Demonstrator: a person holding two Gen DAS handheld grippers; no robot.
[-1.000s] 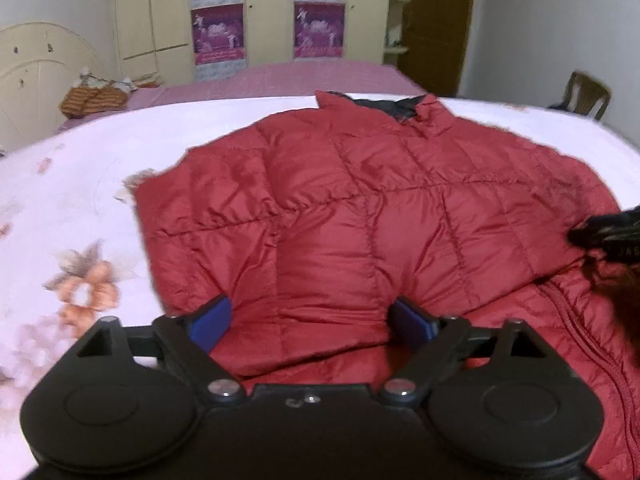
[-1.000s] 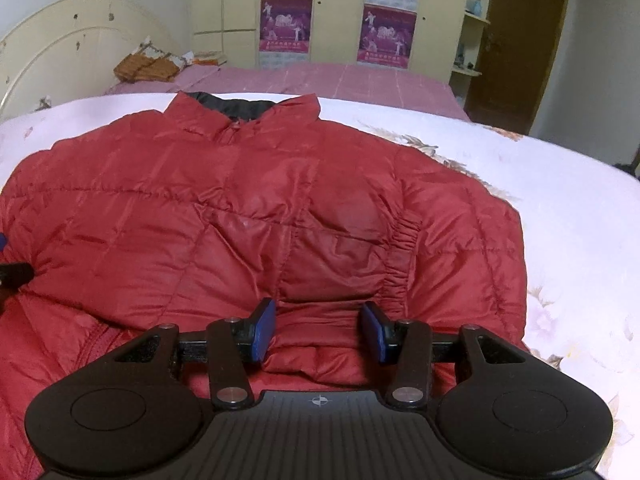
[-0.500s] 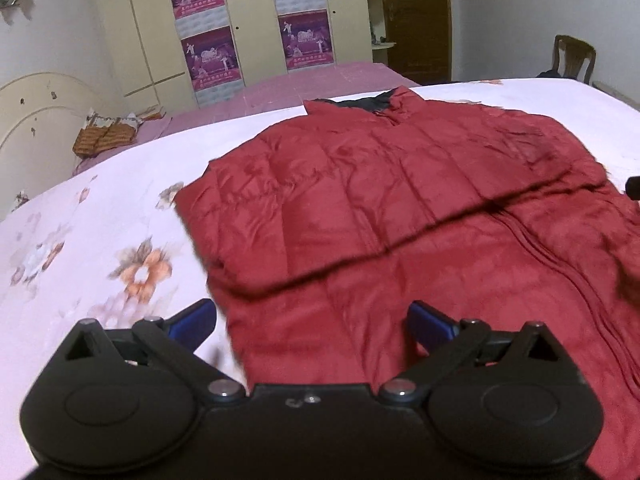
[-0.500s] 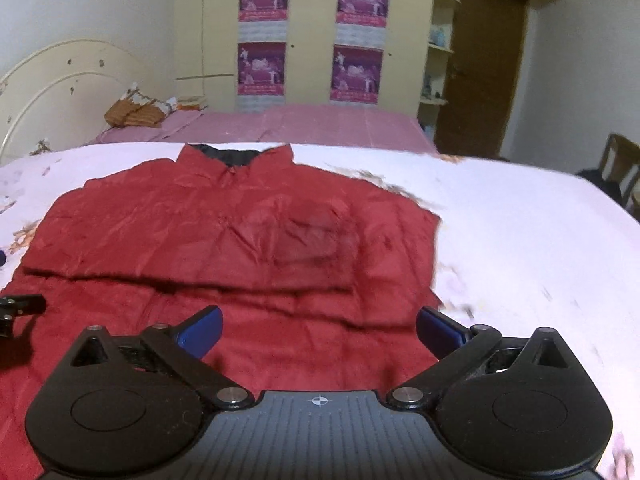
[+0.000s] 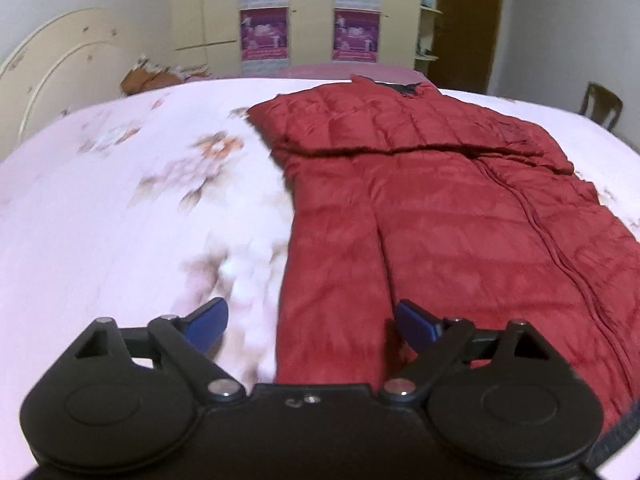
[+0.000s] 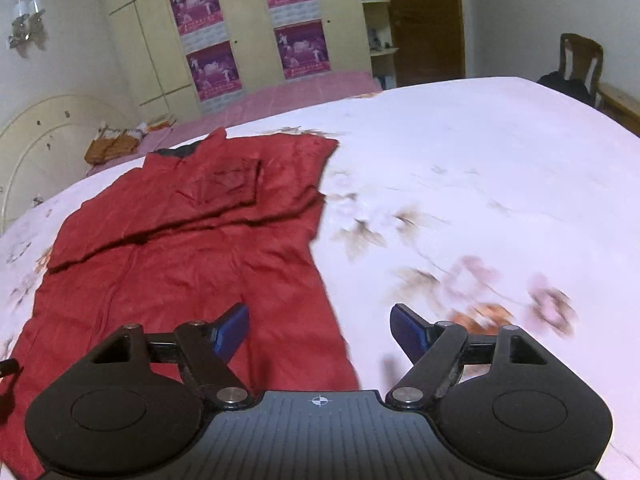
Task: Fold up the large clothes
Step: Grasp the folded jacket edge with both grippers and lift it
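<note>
Red quilted jacket (image 5: 460,216) lies flat on the bed (image 5: 120,216), on a pale floral bedspread, collar toward the far side. Both sleeves are folded across the chest, forming a raised band below the collar; the front zipper (image 5: 560,256) runs down the lower body. In the right wrist view the jacket (image 6: 180,256) occupies the left half, with bare bedspread (image 6: 500,184) to its right. Left claw (image 5: 310,322) is spread wide and empty, straddling the jacket's left edge near the hem. Right claw (image 6: 318,330) is likewise wide and empty, straddling the jacket's right edge. Beyond the bed: wardrobe with purple posters (image 6: 208,36), a curved headboard (image 5: 60,72), a wooden chair (image 6: 580,60).
</note>
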